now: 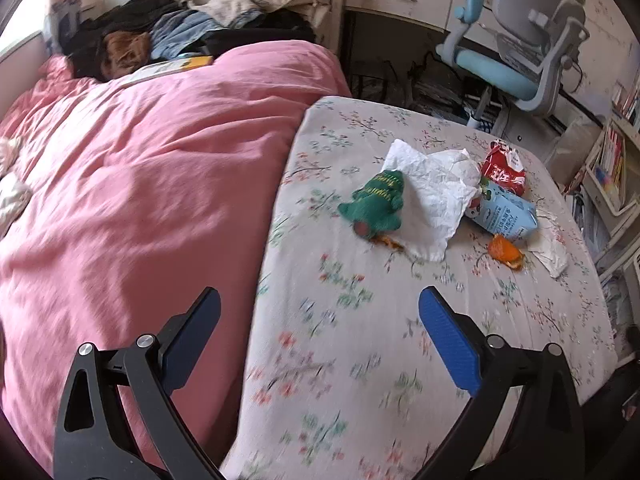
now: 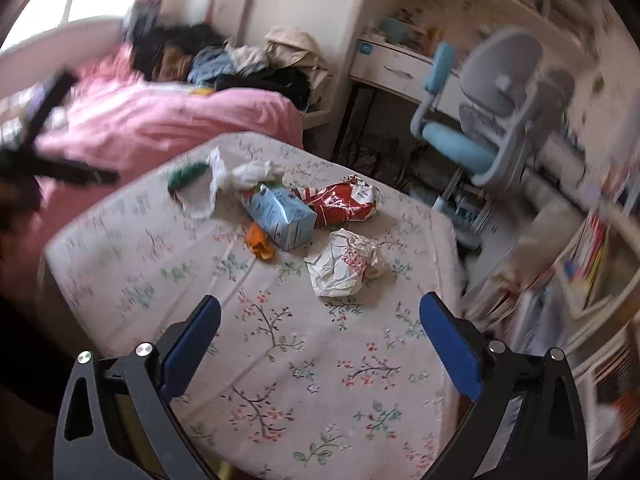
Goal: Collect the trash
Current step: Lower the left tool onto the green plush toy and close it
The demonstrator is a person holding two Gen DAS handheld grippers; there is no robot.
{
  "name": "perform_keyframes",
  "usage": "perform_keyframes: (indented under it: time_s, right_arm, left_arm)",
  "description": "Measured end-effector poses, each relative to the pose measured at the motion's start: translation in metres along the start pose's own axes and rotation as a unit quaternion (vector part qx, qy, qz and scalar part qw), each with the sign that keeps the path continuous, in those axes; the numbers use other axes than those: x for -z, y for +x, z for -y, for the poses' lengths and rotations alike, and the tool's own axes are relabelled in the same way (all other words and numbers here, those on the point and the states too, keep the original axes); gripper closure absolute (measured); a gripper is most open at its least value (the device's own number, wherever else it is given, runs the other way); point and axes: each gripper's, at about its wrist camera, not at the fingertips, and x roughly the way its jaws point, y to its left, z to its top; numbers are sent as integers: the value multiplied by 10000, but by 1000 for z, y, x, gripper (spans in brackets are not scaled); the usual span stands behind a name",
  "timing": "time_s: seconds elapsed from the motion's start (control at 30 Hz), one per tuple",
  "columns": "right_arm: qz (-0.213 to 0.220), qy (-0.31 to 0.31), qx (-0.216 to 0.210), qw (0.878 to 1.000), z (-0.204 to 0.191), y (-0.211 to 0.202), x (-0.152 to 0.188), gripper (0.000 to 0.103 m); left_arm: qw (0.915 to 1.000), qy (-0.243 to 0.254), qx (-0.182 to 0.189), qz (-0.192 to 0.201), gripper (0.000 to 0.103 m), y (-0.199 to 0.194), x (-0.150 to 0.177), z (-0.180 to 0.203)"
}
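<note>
Trash lies on the floral bedsheet (image 1: pixel 340 340): a white crumpled tissue (image 1: pixel 432 196), a blue carton (image 1: pixel 506 212), a red snack bag (image 1: pixel 504 168), an orange peel (image 1: pixel 506 252), a crumpled white wrapper (image 1: pixel 552 252) and a green plush toy (image 1: pixel 376 204). My left gripper (image 1: pixel 320 320) is open and empty, short of the pile. In the right wrist view my right gripper (image 2: pixel 320 328) is open and empty, just short of the crumpled wrapper (image 2: pixel 344 264); behind it lie the carton (image 2: pixel 280 216), the red bag (image 2: pixel 344 202), the peel (image 2: pixel 258 242) and the tissue (image 2: pixel 228 184).
A pink duvet (image 1: pixel 140 184) covers the bed's left side, with piled clothes (image 1: pixel 180 36) at its head. A blue-grey desk chair (image 1: pixel 520 48) and a desk stand beyond the bed. Bookshelves (image 1: pixel 612 168) line the right. The bed edge drops off at the right (image 2: pixel 456 280).
</note>
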Motion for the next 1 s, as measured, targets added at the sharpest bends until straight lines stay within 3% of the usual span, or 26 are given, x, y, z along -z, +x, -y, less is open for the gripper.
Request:
perform_keyframes:
  time_s: [0.17, 0.4, 0.47, 0.53, 0.57, 0.6, 0.83, 1.0]
  right_arm:
    - [-295, 1207, -593, 9905, 30, 21, -7, 8]
    - [-334, 1186, -886, 9884, 23, 34, -10, 8]
    - [-398, 1160, -921, 9882, 24, 39, -10, 8]
    - [-463, 1141, -934, 9880, 23, 45, -11, 8]
    - [-484, 1129, -938, 9880, 22, 47, -12, 8]
    - [-503, 1114, -948, 9880, 20, 49, -13, 8]
    - [-561, 847, -1136, 9883, -6, 65, -26, 8]
    - [-587, 782, -1399, 9853, -33, 83, -39, 8]
  left_arm:
    - [9973, 649, -262, 235, 7, 24, -22, 31]
    - [9852, 1528, -722, 270, 7, 63, -40, 61]
    - [9846, 1561, -741, 249, 14, 72, -44, 61]
    - [9874, 1466, -589, 126, 47, 79, -48, 58]
    - [9899, 1361, -400, 22, 58, 83, -51, 55]
    - [9916, 1268, -235, -40, 78, 84, -54, 53]
    - [9956, 839, 255, 332, 78, 47, -66, 38]
    - [9959, 581, 650, 249, 78, 17, -58, 25]
